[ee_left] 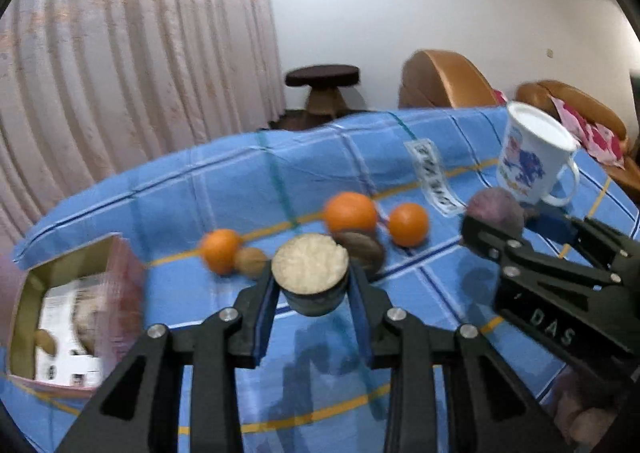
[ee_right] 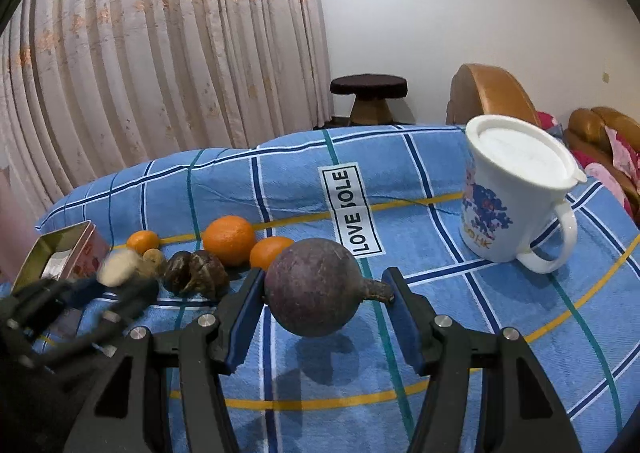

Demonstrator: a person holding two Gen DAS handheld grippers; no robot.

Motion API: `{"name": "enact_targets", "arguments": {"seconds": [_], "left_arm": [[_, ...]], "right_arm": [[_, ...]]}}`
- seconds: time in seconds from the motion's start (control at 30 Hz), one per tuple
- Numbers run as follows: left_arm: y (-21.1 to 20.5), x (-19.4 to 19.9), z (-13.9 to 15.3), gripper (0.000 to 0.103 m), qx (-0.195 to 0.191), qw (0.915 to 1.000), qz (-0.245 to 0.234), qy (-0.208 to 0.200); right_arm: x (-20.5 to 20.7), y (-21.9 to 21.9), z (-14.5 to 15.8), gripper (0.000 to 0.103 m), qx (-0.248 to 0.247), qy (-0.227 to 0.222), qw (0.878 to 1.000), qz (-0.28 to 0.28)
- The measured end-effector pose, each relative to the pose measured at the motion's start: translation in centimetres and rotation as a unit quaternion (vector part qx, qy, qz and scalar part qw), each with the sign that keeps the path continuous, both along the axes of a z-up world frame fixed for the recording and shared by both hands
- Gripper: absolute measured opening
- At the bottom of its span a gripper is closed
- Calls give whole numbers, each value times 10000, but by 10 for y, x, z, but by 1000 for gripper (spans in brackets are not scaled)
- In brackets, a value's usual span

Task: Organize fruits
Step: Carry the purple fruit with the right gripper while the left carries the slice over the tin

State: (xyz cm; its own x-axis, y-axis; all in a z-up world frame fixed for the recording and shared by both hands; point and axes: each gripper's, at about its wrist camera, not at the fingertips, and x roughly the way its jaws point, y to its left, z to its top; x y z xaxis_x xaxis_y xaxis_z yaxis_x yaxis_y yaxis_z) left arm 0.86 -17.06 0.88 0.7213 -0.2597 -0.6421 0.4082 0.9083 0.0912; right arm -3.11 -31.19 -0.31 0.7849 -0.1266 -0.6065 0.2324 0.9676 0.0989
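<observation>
Main risk: right gripper [ee_right: 326,303] clamps the purple round fruit [ee_right: 314,285] lifted off the blue checked bed cover [ee_right: 460,293], one pad on its thin stem, so it could pivot and drop. White mug [ee_right: 516,205] stands near the bed's far right edge, swing hazard. Open box [ee_left: 60,317] at the left edge. Left gripper [ee_left: 312,293] clenches a small dark cup of pale filling [ee_left: 310,277], tilted; spill possible. Three oranges [ee_left: 351,212] and brown nuts [ee_left: 362,251] crowd the middle.

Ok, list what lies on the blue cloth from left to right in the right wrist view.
Open box → small orange → dark split fruit → large orange → purple round fruit held in the right tongs → white lidded mug.
</observation>
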Motion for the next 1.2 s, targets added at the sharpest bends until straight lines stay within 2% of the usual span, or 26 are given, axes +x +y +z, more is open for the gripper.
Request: {"name": "enact_targets", "arguments": {"seconds": [0.13,0.27,0.4,0.57,0.73,0.97,1.2], "left_arm": [[42,-1,11,35,8,9994,290,-201],[81,0,17,35,-14,9979,560,-323],[123,7,25,35,-120,9954,863,-410],[169,16,31,35,-156,9902,1271,-554],[214,28,33,35,-89,9814,1795,-678],[250,38,23,35,46,9732,2223,-591],[267,45,16,35,298,9652,2531,-595]], "right_arm": [[-6,12,0,61,-74,-120,9999,-48],[-10,36,7,61,-374,-289,9989,-32],[-10,64,13,61,-412,-381,9984,68],[-2,117,26,61,-359,-576,9968,411],[16,170,37,61,-384,-725,9930,851],[45,228,35,61,-177,-672,9886,1335],[66,263,22,61,-101,-486,9859,1597]]}}
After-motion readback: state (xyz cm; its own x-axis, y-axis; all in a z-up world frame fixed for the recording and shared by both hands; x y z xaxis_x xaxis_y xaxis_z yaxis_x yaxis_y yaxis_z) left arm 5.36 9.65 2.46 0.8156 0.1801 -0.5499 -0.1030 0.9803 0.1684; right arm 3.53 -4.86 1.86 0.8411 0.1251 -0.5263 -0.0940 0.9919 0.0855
